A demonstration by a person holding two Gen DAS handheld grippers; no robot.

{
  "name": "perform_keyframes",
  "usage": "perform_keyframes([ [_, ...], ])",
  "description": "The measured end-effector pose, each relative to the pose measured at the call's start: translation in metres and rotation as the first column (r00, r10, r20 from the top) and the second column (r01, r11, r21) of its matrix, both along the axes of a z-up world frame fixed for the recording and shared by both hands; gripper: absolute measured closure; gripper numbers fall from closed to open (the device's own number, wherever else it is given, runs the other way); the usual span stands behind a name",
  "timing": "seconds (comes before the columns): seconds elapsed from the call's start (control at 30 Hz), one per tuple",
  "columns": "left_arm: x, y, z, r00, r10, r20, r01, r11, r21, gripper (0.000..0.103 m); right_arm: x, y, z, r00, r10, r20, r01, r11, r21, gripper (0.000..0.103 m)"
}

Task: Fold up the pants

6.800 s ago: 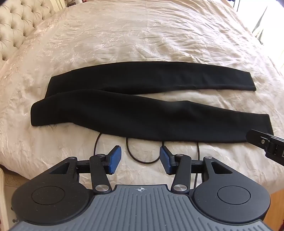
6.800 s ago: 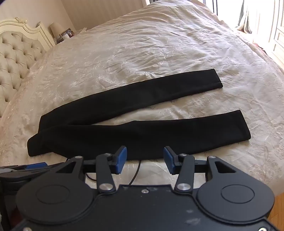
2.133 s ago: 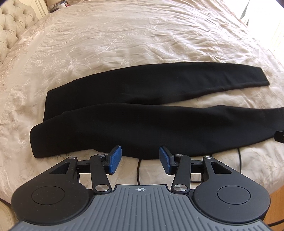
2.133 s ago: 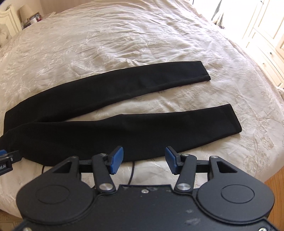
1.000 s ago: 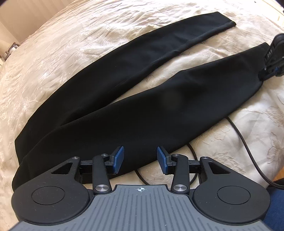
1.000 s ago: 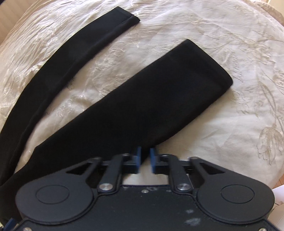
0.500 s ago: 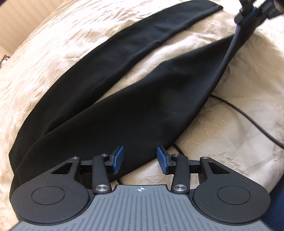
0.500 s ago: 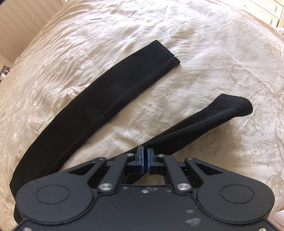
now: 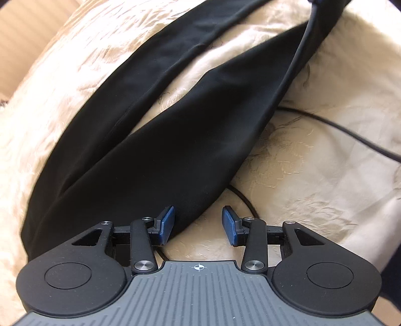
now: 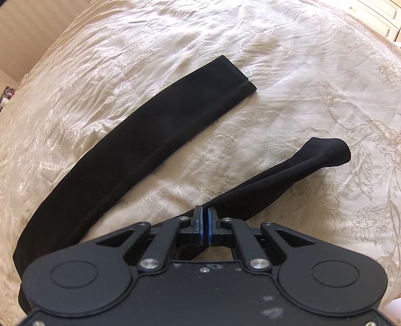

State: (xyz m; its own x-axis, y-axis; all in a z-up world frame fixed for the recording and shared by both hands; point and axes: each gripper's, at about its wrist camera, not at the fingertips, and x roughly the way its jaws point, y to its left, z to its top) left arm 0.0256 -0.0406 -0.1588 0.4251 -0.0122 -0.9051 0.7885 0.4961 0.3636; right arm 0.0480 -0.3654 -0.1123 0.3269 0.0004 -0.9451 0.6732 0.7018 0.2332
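Bedspread | right gripper apparently pinching pants leg | left gripper fingers spread

- We see a cream bedspread with a raised flower pattern filling the space ahead of the fingers and to both sides of them; in the right wrist view it is creased and sunlit.
- A black cable lies on the bedspread, running from the right edge toward the fingers and curving just ahead of the right-hand finger.
- Pale drawers stand far ahead and to the right of the fingers.
- A striped wall shows far ahead on the left.
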Motion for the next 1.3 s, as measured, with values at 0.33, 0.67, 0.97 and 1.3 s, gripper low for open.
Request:
perform_keyframes([
  [0.33, 0.054, 0.018, 0.054, 0.989, 0.151, -0.004, -0.149, 0.973, -0.178, 0.097, -0.009, 0.003, 0.003, 1.000, 0.007, -0.014, -0.008, 0.999, -0.035, 0.097],
  [0.67, 0.139, 0.006, 0.087, 0.983, 0.177, -0.058, -0.185, 0.961, -0.206, 0.097, 0.040, 0.000, 0.015, 0.999, -0.024, 0.039, 0.027, 0.995, -0.098, 0.097],
  [0.97, 0.207, 0.007, 0.066, 0.943, 0.297, -0.149, -0.321, 0.930, -0.178, 0.097, 0.124, -0.015, -0.004, 1.000, 0.005, 0.015, -0.003, 0.988, -0.152, 0.097],
  [1.3, 0.214, 0.002, 0.040, 0.944, 0.290, -0.155, -0.308, 0.944, -0.114, 0.097, 0.095, -0.059, -0.014, 0.998, -0.056, -0.006, 0.055, 0.992, -0.118, 0.068],
])
